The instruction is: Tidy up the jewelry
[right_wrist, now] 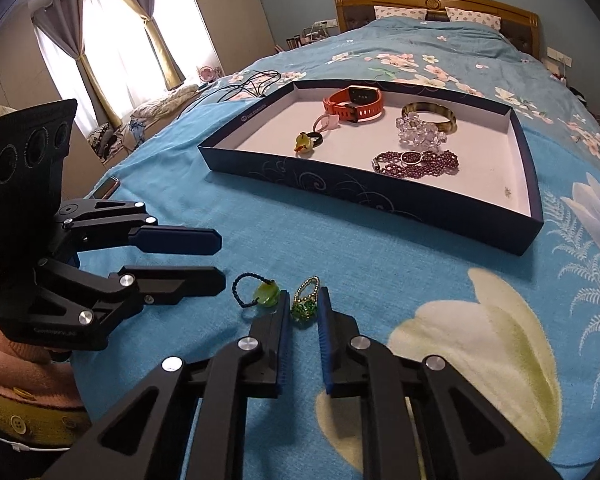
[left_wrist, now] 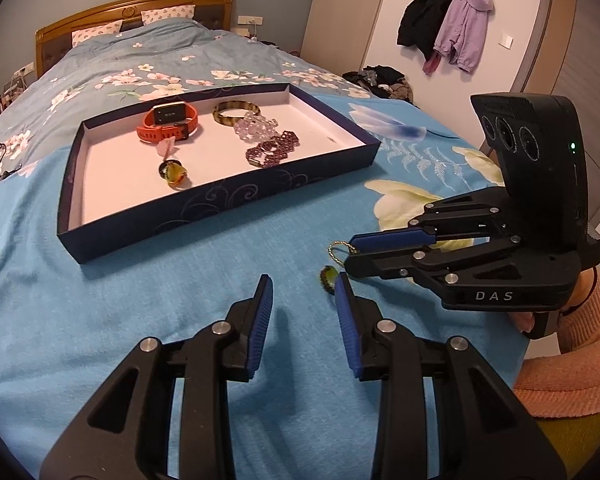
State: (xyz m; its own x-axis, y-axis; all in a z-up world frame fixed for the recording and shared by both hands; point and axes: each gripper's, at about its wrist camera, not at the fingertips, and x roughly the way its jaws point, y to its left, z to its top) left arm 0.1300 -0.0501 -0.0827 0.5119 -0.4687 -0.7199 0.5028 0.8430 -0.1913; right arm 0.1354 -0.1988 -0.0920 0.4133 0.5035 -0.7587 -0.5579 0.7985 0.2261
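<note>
Open blue bed (right_wrist: 380, 280) between us and the dark tray (right_wrist: 372, 196).

We have bare blanket ahead up to the tray's low wall. The tray's right half is free; two small rings (right_wrist: 306, 300) lie right at our jaws.

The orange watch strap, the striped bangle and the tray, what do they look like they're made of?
Watch strap: probably rubber or silicone, matte, with molded holes. Striped bangle: glossy brown-and-cream banding, maybe horn, resin or stone; the look leaves it open. Tray: seemingly printed cardboard, thin dark blue walls with swirls, plain white inside.
</note>
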